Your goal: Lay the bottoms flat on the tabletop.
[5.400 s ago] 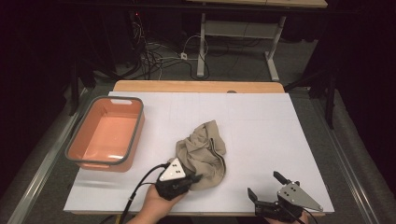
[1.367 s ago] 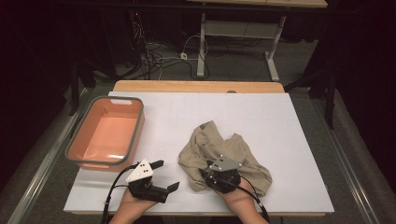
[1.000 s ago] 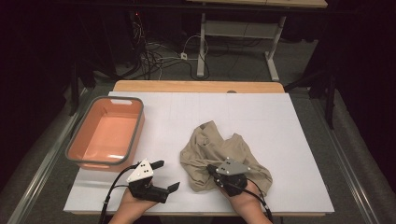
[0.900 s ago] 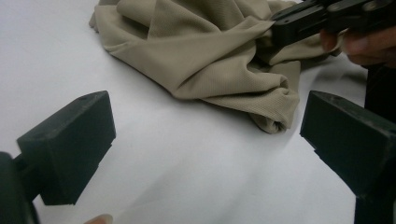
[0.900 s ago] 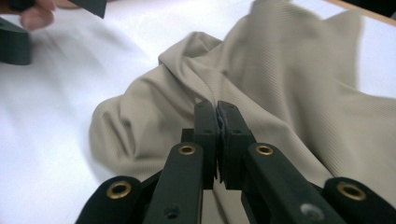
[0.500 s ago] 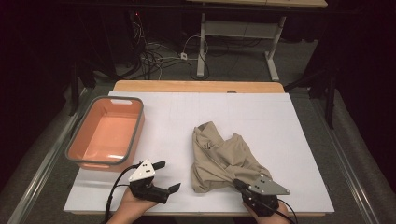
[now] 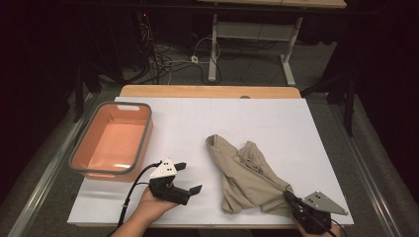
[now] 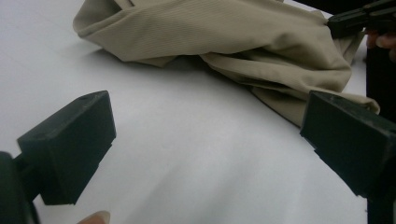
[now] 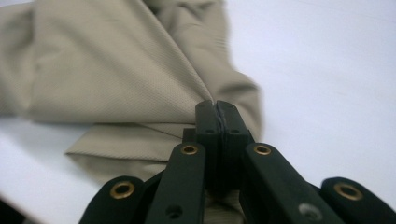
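Two grippers: right gripper (image 7: 288, 196) jaws clamped on beige garment (image 7: 245, 173) corner, left gripper (image 7: 189, 177) jaws wide open, empty, beside orange tub (image 7: 144, 138).

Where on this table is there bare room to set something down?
Free: the white board between the orange tub and the far wooden edge, and right of the beige cloth. Crowded: the near edge, with left gripper, cloth, right gripper.

On the table (image 7: 276, 118), the basin (image 7: 79, 158) lies left of the cloth (image 7: 247, 175), well apart.
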A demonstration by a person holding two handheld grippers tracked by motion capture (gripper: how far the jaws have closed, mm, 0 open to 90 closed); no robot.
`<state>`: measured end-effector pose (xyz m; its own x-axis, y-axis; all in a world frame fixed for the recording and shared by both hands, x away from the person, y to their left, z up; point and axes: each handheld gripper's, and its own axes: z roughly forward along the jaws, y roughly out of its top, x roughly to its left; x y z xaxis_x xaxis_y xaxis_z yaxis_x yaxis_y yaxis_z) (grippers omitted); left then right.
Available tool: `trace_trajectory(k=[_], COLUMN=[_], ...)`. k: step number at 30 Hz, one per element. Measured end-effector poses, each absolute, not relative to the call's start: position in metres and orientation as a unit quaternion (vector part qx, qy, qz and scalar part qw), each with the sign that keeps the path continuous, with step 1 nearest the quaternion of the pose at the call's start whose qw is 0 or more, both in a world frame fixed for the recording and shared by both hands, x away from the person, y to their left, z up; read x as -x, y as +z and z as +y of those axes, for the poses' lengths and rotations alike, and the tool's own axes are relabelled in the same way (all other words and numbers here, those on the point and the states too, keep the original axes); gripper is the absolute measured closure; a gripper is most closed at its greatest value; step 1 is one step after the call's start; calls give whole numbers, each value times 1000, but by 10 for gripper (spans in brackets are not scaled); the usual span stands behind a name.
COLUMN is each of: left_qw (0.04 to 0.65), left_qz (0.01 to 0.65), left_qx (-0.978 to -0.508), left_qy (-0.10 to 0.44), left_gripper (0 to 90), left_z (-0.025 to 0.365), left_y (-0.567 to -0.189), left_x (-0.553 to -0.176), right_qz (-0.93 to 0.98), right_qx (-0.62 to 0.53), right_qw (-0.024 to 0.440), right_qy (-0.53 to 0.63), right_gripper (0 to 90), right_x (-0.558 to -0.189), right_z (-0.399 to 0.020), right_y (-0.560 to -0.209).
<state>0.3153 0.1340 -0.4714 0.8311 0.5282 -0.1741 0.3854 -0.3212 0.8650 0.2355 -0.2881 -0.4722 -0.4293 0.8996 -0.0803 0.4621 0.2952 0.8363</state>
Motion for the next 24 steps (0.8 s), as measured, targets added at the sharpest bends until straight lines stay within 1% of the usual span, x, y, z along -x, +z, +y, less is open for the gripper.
trace_trajectory(k=[4, 7, 9, 10, 12, 14, 19, 21, 24], left_qw=[511, 507, 506, 505, 502, 500, 497, 497, 496], left_qz=[280, 276, 275, 274, 277, 277, 277, 279, 281], left_qx=[-810, -814, -814, -815, -816, -817, -819, -818, -818], left_qy=[68, 70, 71, 72, 73, 72, 74, 75, 76], left_gripper=[28, 28, 28, 28, 28, 28, 28, 28, 28], left_z=[131, 131, 131, 132, 132, 133, 135, 136, 137], left_y=[-472, -472, -472, -473, -475, -476, -477, -477, -478], left_x=[-315, -313, -312, -311, -310, -309, -306, -306, -305], right_qz=[730, 714, 714, 715, 718, 721, 732, 744, 771], right_qx=[-479, -500, -498, -495, -484, -471, -427, -404, -374], right_qw=[305, 302, 297, 296, 292, 287, 279, 262, 240], right_qy=[380, 386, 392, 396, 406, 420, 452, 463, 456], right_gripper=[896, 893, 883, 868, 791, 734, 647, 601, 539], right_x=[-238, -239, -239, -239, -239, -240, -236, -235, -235], right_z=[-311, -326, -326, -324, -316, -307, -278, -261, -235], right_y=[-471, -470, -469, -468, -464, -458, -441, -440, -448])
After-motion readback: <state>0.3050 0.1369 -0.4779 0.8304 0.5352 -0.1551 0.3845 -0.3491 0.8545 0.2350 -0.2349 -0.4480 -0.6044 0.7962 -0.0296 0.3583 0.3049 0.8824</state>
